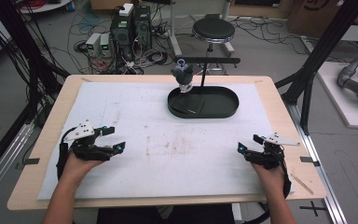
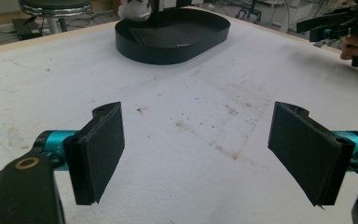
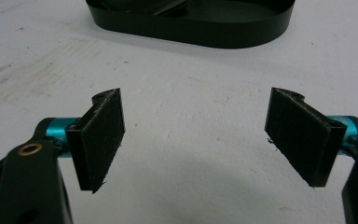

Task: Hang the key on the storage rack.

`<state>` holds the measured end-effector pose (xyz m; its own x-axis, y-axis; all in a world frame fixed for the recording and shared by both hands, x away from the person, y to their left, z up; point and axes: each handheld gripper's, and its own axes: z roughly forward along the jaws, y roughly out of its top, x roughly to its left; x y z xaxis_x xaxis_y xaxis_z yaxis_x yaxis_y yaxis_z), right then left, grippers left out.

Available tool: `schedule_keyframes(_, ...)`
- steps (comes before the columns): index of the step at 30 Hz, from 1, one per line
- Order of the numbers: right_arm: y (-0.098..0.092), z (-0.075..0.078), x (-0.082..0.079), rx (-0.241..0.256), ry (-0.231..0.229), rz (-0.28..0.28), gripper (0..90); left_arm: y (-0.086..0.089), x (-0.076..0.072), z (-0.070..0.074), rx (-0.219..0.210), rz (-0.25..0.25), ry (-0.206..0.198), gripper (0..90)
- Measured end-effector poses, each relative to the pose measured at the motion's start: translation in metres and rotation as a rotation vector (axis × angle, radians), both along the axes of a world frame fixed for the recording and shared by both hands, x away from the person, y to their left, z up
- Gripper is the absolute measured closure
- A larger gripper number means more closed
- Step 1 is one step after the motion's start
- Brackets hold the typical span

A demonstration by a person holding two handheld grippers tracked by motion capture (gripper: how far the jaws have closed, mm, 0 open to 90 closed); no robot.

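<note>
Tray [image 1: 203,103], a black oval dish, lies ahead of both our tongs at the far middle of the tabletop [image 1: 135,140], its long axis running crosswise to our reach. Left tongs [image 1: 113,139] and right tongs [image 1: 248,143] sit spread and empty, about equally far from it.

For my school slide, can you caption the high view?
Two open grippers, left gripper and right gripper, rest before a black tray.
</note>
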<state>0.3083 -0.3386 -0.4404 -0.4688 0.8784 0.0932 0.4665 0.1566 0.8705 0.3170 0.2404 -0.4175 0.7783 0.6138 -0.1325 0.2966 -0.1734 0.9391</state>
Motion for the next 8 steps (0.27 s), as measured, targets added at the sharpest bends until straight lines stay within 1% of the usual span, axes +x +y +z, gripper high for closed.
schedule_keyframes(3,0.0002,-0.0004,0.0003,-0.003,0.003,0.004,20.2,0.0012,0.0017,-0.0034,-0.002,0.006,0.013,18.3)
schedule_keyframes(5,0.0,-0.0006,0.0007,-0.002,0.004,0.002,20.3,0.0016,0.0026,-0.0051,0.005,0.008,0.019,18.3)
schedule_keyframes(7,-0.0001,-0.0008,0.0008,-0.002,0.005,0.001,20.2,0.0019,0.0036,-0.0068,0.008,0.011,0.035,18.3)
schedule_keyframes(8,-0.0002,-0.0009,0.0009,-0.003,0.006,0.0,20.2,0.0019,0.0044,-0.0081,0.004,0.01,0.049,18.3)
